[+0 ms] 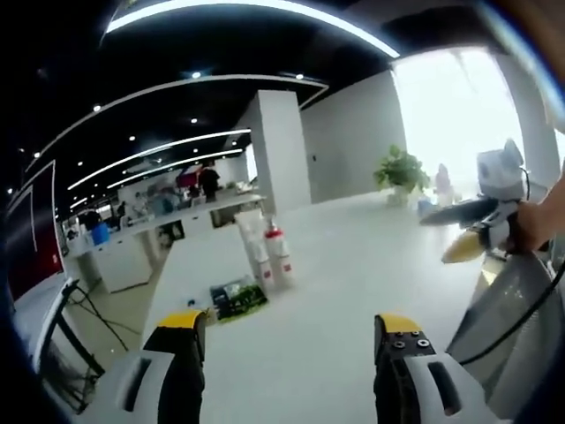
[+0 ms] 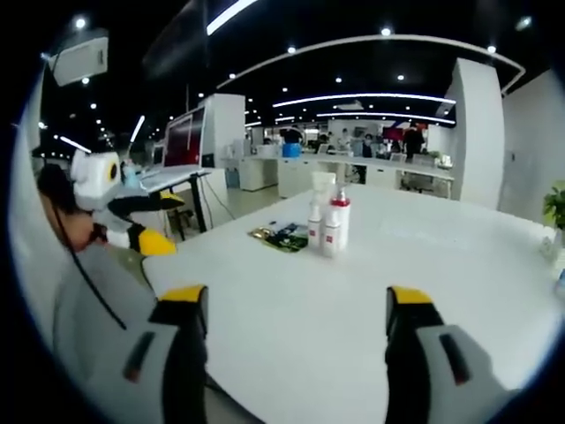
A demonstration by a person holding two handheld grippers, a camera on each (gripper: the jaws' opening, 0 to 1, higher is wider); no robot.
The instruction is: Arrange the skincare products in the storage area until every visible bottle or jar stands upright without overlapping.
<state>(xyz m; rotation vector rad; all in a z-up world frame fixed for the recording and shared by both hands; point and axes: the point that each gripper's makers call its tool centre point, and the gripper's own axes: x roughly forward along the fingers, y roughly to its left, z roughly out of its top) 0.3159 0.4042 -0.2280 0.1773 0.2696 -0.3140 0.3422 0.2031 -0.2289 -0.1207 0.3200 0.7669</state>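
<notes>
A close cluster of upright skincare bottles stands on the white table (image 1: 353, 291): a tall white tube (image 1: 252, 231) and a white bottle with a red label (image 1: 279, 254). The right gripper view shows the same white tube (image 2: 320, 196) and red-label bottle (image 2: 336, 226). Dark green flat packets (image 1: 237, 299) (image 2: 281, 237) lie beside them. My left gripper (image 1: 290, 334) is open with nothing between its jaws, well short of the bottles. My right gripper (image 2: 296, 309) is open too and also bare. Each gripper appears in the other's view, held above the table edge: right gripper (image 1: 466, 247), left gripper (image 2: 152, 240).
A potted plant (image 1: 402, 172) stands at the table's far end near a bright window. Desks, monitors and people fill the office behind (image 2: 353, 159). A desk with a red screen (image 2: 181, 141) stands off the table's side. A hand (image 1: 530, 225) holds the right gripper.
</notes>
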